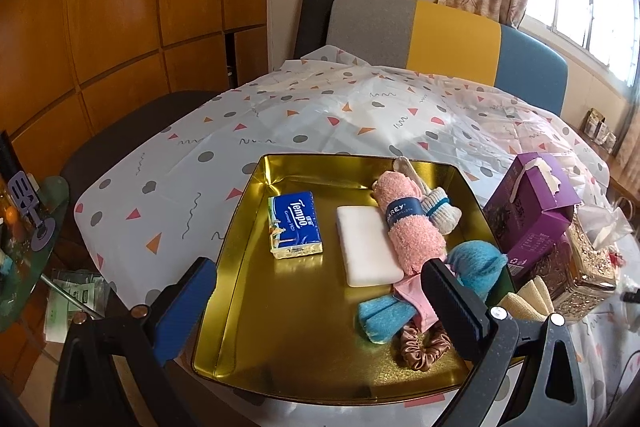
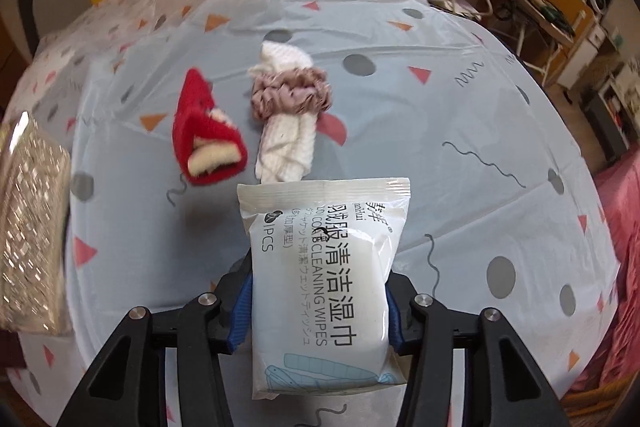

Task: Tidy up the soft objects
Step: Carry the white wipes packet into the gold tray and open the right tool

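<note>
In the left wrist view a gold tin tray (image 1: 256, 327) holds a blue Tempo tissue pack (image 1: 295, 225), a white pad (image 1: 366, 247), a pink rolled towel (image 1: 408, 227), a white sock (image 1: 440, 209), blue cloths (image 1: 476, 263) and a brown scrunchie (image 1: 420, 347). My left gripper (image 1: 320, 301) is open over the tray's near half, empty. In the right wrist view my right gripper (image 2: 318, 301) is shut on a white wipes pack (image 2: 324, 275), held above the tablecloth. Beyond it lie a red cloth (image 2: 204, 131), a white cloth (image 2: 286, 143) and a mauve scrunchie (image 2: 292, 91).
A purple tissue box (image 1: 532, 215) and a glittery tissue holder (image 1: 580, 267) stand right of the tray; the holder also shows in the right wrist view (image 2: 28, 223). A chair (image 1: 440, 39) stands behind the patterned tablecloth (image 1: 280, 115). A glass side table (image 1: 28, 247) is at left.
</note>
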A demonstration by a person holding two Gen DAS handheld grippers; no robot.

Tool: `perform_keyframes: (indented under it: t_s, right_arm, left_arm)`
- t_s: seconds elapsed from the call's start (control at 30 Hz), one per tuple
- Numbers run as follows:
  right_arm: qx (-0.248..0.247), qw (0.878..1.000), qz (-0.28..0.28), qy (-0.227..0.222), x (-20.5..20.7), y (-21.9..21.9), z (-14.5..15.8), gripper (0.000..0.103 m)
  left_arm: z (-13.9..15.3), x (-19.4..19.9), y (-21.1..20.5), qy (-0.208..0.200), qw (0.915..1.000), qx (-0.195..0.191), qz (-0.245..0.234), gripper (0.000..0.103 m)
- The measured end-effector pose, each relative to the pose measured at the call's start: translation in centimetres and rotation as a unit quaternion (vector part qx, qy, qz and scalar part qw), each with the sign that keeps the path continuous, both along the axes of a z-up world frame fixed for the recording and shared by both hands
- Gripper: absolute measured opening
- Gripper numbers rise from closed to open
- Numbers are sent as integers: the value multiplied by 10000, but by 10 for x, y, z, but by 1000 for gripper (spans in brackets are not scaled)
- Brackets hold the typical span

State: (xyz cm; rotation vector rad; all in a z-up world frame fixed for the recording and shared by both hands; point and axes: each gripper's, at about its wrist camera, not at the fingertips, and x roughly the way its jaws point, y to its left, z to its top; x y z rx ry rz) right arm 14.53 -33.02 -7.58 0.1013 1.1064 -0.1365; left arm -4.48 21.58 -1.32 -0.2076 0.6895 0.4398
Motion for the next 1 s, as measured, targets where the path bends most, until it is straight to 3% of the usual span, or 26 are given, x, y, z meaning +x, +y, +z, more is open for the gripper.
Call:
perform_keyframes:
  t_s: [0.2,0.63,0.87,1.0]
  right_arm:
    - [377,9984,-194,-382,1,1,22,52]
    - [464,9884,524,-1345,33,77,113,52]
    - [645,9609,1678,-2108,33,174,192,51]
    - [783,9380,2530,-2237,19,246,209,52]
  left_arm:
    - [-1,-3,1,-21,10000,-40,-10,103]
    - [2,-9,1,-71,10000,-4,-10,103]
    - [2,-9,1,-61,10000,6,11,103]
    - [2,-10,4,-50,10000,11,53,103]
